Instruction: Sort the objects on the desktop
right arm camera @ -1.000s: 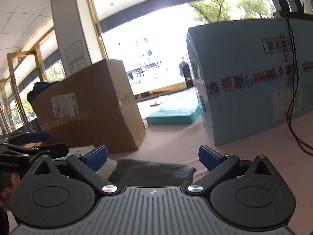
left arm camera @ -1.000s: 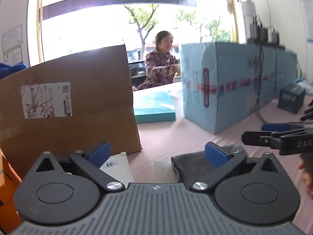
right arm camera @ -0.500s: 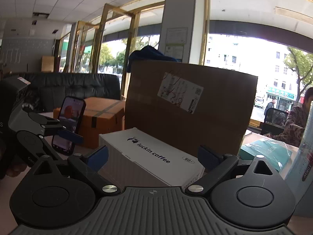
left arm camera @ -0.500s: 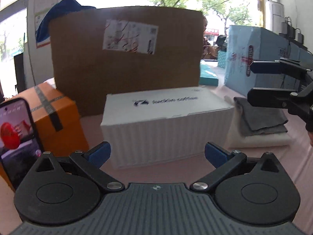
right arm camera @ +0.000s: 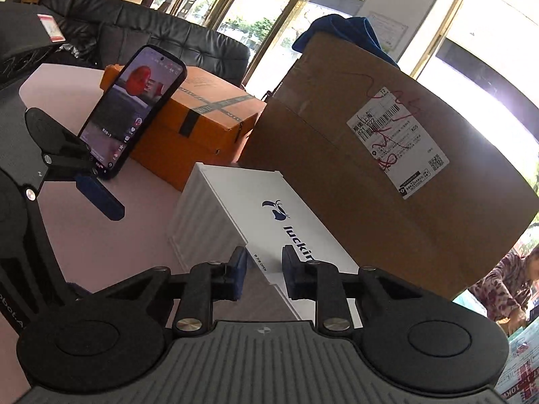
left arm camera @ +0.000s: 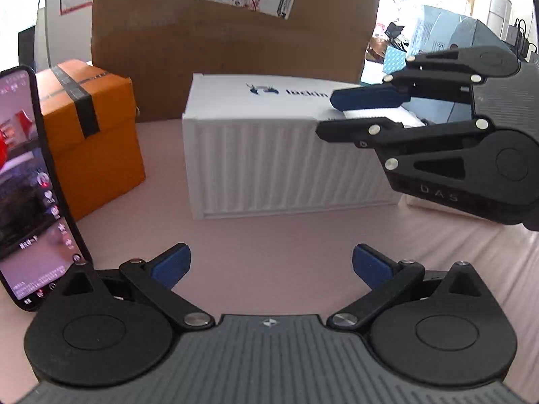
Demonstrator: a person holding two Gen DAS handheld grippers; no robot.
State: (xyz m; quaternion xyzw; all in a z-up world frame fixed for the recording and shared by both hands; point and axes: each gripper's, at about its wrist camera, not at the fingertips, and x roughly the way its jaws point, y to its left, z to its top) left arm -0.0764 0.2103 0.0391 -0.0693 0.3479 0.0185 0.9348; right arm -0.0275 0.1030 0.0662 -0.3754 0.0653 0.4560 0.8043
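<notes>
Two grippers sit over the pink table surface [left arm camera: 269, 232] as I read both wrist views. My left gripper [left arm camera: 271, 266] hovers low above a bare stretch of that surface with its jaws spread wide and nothing between them. My right gripper [right arm camera: 263, 277] reaches in from the right side, and its blue pads [right arm camera: 238, 274] have narrowed onto the near top edge of the white corrugated box [left arm camera: 266, 168], which carries a blue logo and lettering; whether the pads actually press the lid edge or only bracket it, I cannot tell. The white box rests flat on the table in front of a large brown cardboard carton [right arm camera: 397, 175] bearing a shipping label [right arm camera: 399, 149]; a blue cloth [right arm camera: 340, 32] lies on top of the carton. To the left of the white box stands an orange box [left arm camera: 91, 134] banded with dark tape. A smartphone [right arm camera: 134, 107] with a lit screen stands tilted just beside the left gripper, in front of the orange box. Behind the table I see a black leather sofa [right arm camera: 134, 30], tall windows with gold frames [right arm camera: 434, 40] and bright daylight outside. A light blue carton [left arm camera: 448, 33] sits at the far right, and a person in a patterned top [right arm camera: 505, 282] is partly visible near the lower right edge of the right wrist view.
</notes>
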